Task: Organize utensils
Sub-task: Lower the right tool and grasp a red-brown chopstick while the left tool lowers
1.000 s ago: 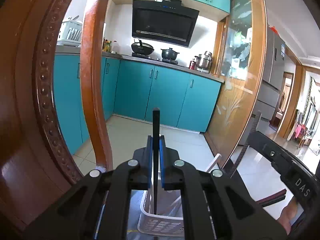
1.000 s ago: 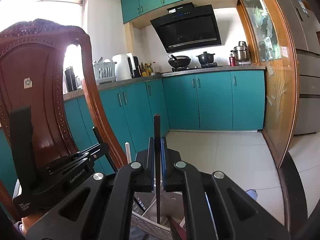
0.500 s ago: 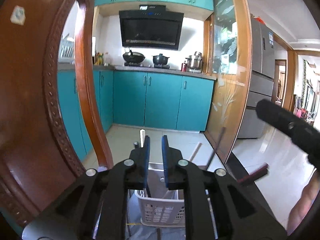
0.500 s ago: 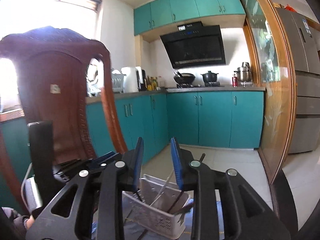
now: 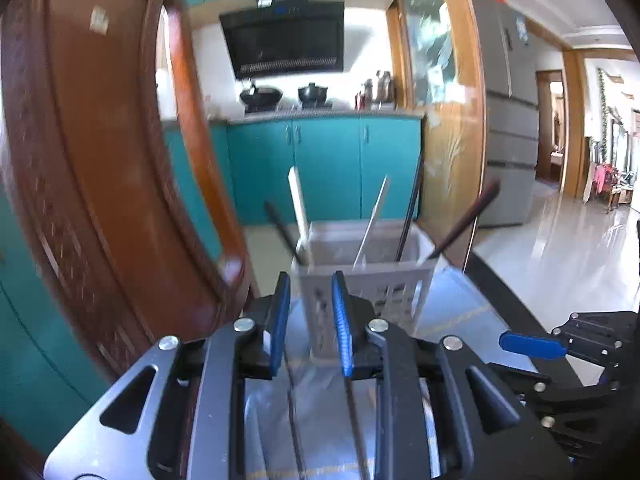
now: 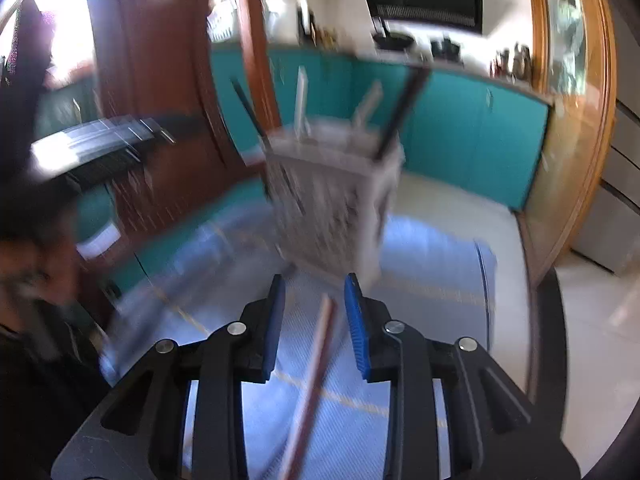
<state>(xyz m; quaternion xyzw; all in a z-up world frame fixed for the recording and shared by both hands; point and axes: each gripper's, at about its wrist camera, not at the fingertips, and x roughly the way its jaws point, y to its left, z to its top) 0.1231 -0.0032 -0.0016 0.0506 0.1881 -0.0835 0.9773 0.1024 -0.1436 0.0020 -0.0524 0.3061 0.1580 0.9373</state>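
**Hand-held grippers released near the utensil basket**

Left hand-held gripper [image 5: 307,320] is gaping empty before the white basket [image 5: 362,276] standing on the bench [image 5: 452,312]. Only the right view is showing a reddish chopstick [image 6: 320,344] lying between the released right hand-held gripper [image 6: 315,322] fingers. Blurred chopsticks [image 5: 408,212] are leaning upright inside the basket.

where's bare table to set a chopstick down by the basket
Bare mat lies right of the white basket, up to the table's edge. Crowded: the basket top bristles with chopsticks, a reddish stick lies before the right gripper, two thin dark sticks before the left gripper.
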